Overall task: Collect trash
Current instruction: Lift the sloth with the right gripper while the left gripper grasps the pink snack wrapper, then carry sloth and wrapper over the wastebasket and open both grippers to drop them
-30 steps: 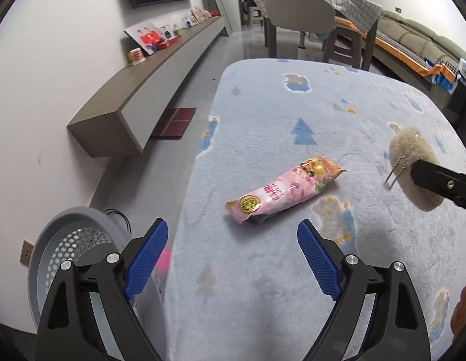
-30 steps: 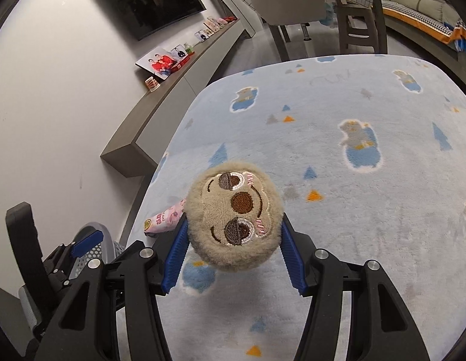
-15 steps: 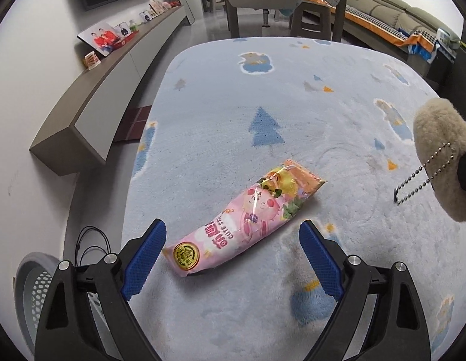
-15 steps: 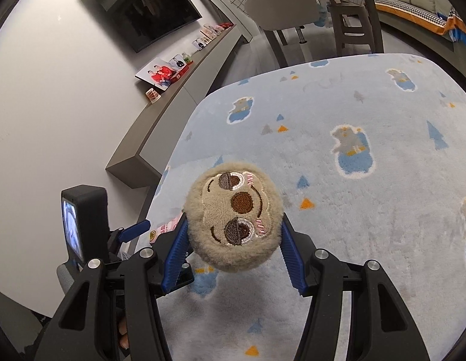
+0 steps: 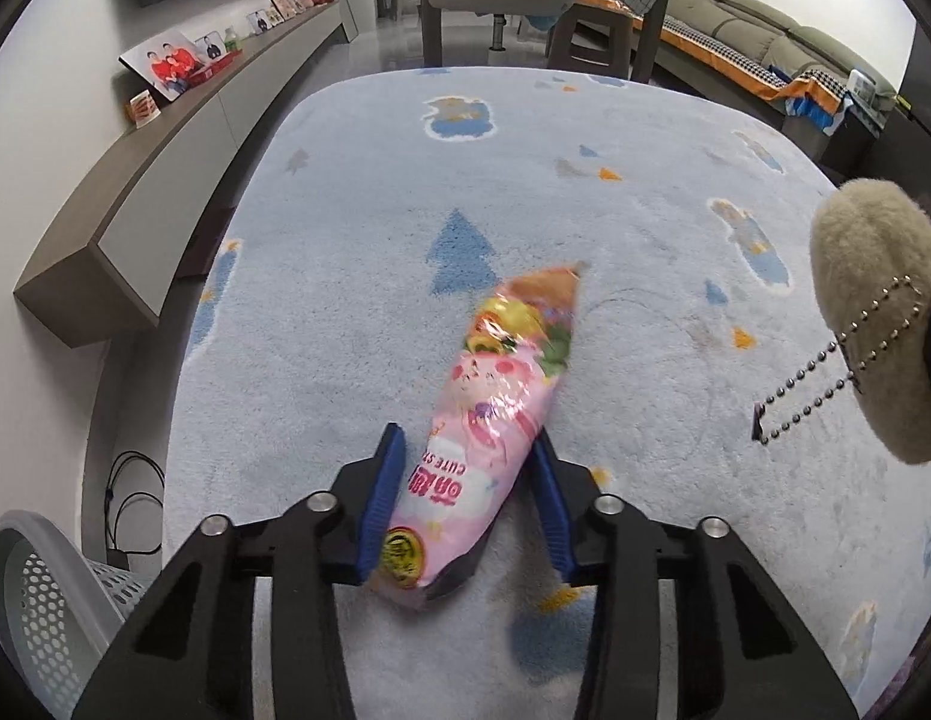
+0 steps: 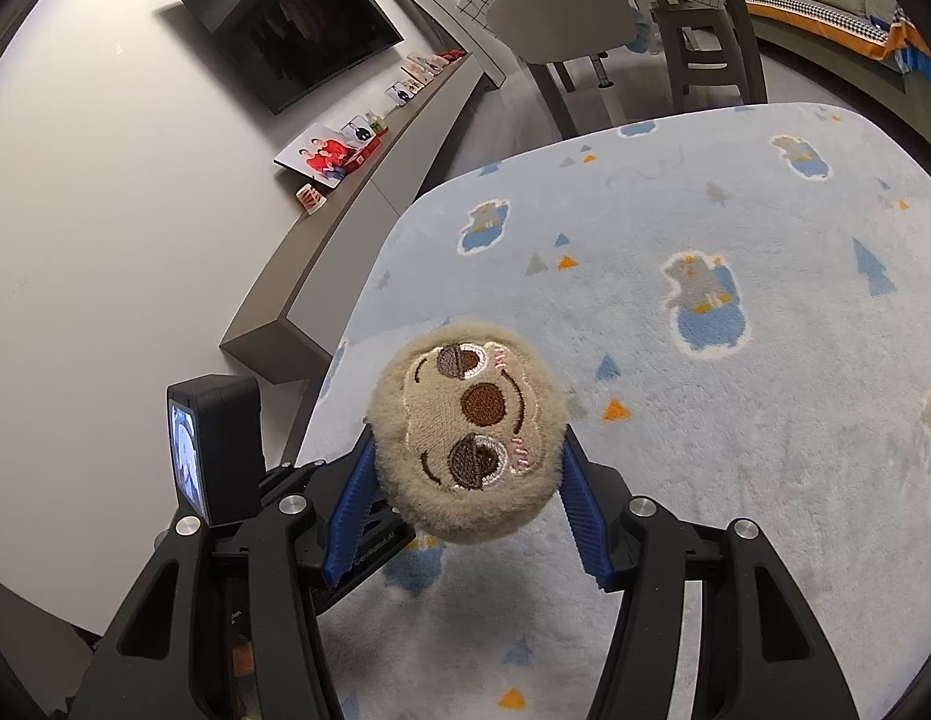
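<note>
Left wrist view: left gripper (image 5: 465,480) at 6 o'clock, its blue fingers (image 5: 384,492) just drawn in and now clamped on the near end of the pink wrapper (image 5: 495,414). Wrapper runs from the fingers toward 12 o'clock, its far end resting on the blue rug (image 5: 525,180). Grey perforated bin (image 5: 39,606) at 8 o'clock, off the rug edge. Plush toy (image 5: 867,312) at 3 o'clock with a bead chain (image 5: 849,354) hanging from it.

Right wrist view: right gripper (image 6: 465,480) at 6 o'clock, fingers (image 6: 582,510) clamped on both sides of the toy (image 6: 468,432), which is clear of the rug (image 6: 735,360). Left gripper body (image 6: 216,450) at 8 o'clock. Shelf (image 6: 357,216) along the wall at 10 o'clock
</note>
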Demonstrator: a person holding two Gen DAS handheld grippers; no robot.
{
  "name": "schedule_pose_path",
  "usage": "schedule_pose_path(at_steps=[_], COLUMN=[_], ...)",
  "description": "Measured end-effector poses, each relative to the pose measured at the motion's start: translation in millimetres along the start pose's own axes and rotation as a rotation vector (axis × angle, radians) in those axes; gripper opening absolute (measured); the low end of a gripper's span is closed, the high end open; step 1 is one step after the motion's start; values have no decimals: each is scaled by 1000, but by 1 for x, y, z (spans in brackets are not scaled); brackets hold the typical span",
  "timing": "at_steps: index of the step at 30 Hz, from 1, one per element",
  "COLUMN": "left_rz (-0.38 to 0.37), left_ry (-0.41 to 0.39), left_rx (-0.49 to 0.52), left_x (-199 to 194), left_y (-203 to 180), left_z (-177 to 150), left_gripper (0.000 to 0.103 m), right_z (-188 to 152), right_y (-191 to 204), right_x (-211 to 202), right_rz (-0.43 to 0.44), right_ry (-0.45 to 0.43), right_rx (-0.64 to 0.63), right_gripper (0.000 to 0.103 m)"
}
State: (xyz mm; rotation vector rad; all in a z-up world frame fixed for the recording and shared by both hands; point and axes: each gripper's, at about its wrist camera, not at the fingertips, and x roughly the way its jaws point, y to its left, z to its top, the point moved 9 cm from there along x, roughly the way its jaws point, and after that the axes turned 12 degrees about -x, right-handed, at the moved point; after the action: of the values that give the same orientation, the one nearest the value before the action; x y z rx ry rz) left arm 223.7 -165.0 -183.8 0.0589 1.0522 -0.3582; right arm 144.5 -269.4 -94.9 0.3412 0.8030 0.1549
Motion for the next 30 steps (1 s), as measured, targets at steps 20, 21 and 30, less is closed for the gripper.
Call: schedule_pose_path(at_steps=[20,21,30], left_rz=[96,112,243], left_ry=[-134,-148,-217], left_rx=[-141,-154,-287], left_x=[-97,-107,-172], left_y=[49,58,144], left_z=[-30,-33,-68], left_gripper=[21,21,21], right_z=[-1,-2,-20], right_y=[42,49,129], right_x=[5,6,37], right_rz=[20,28,112], right_ry=[-1,-1,44], right_rx=[-81,-94,-208], right_gripper=[55,56,56])
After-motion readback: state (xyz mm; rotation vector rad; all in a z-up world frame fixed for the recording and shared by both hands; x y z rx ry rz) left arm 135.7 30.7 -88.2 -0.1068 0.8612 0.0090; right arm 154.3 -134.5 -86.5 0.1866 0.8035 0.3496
